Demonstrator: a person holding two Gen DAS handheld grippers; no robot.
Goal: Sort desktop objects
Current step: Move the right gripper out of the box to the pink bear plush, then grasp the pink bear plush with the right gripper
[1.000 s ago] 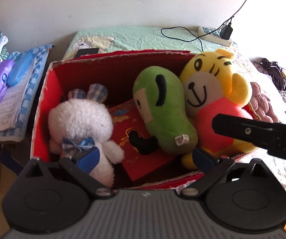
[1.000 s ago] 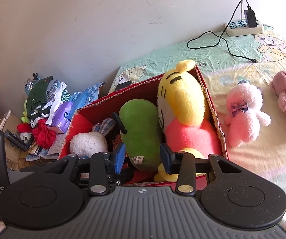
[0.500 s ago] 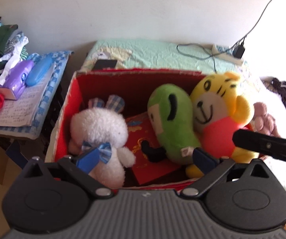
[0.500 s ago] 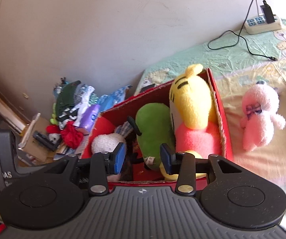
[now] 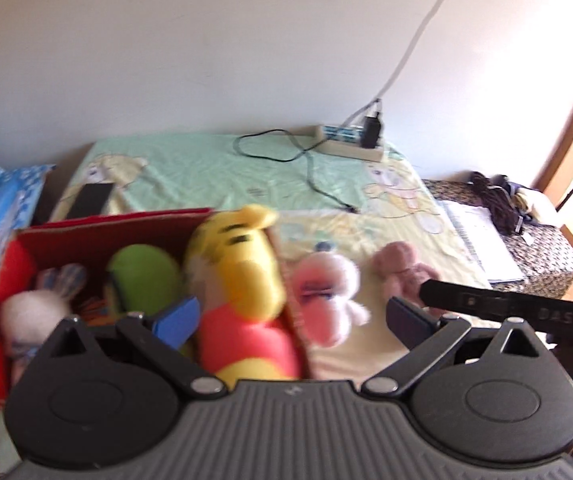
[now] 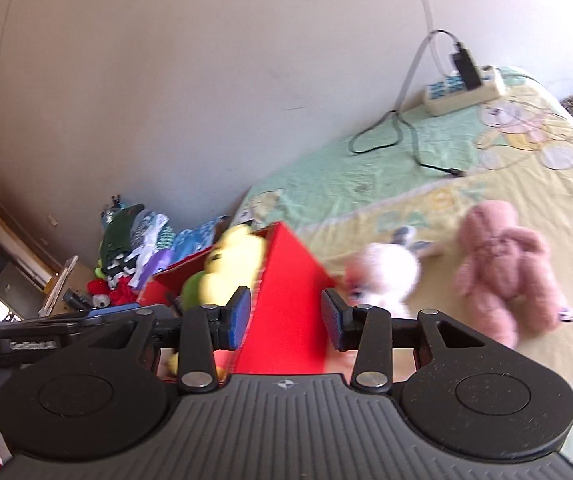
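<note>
My left tongs (image 5: 292, 318) are spread wide with nothing between the blue pads; my right tongs (image 6: 286, 318) are parted less widely and also grip nothing.

Step in hand, as I judge it: fetch the next soft toy from the bed and carry it to the red box (image 5: 4, 280). The box already holds the yellow tiger (image 5: 238, 276), the green toy (image 5: 142, 276) and the white rabbit (image 5: 26, 312). Two toys lie on the bedsheet (image 6: 366, 184), outside the box:
1. The pink-and-white rabbit (image 6: 382, 280), just beside the box wall.
2. The pink bear (image 6: 502, 264), further to the right, apart from the rabbit.

To do this well, I would bring the right tongs down over the rabbit's body, not an ear or limb, and close until the plush compresses. Soft fill slips, so grip deep. Both views are blurred, so I would settle before closing.

Obstructions: the box wall (image 6: 286, 280) sits directly ahead of the right tongs and must be cleared. The box is nearly full; free room appears to be limited.

Other items: a power strip (image 6: 462, 90) and its cable (image 6: 406, 136) lie at the far end of the bed, well apart from the toys. A black phone-like slab (image 5: 90, 200) lies behind the box.
</note>
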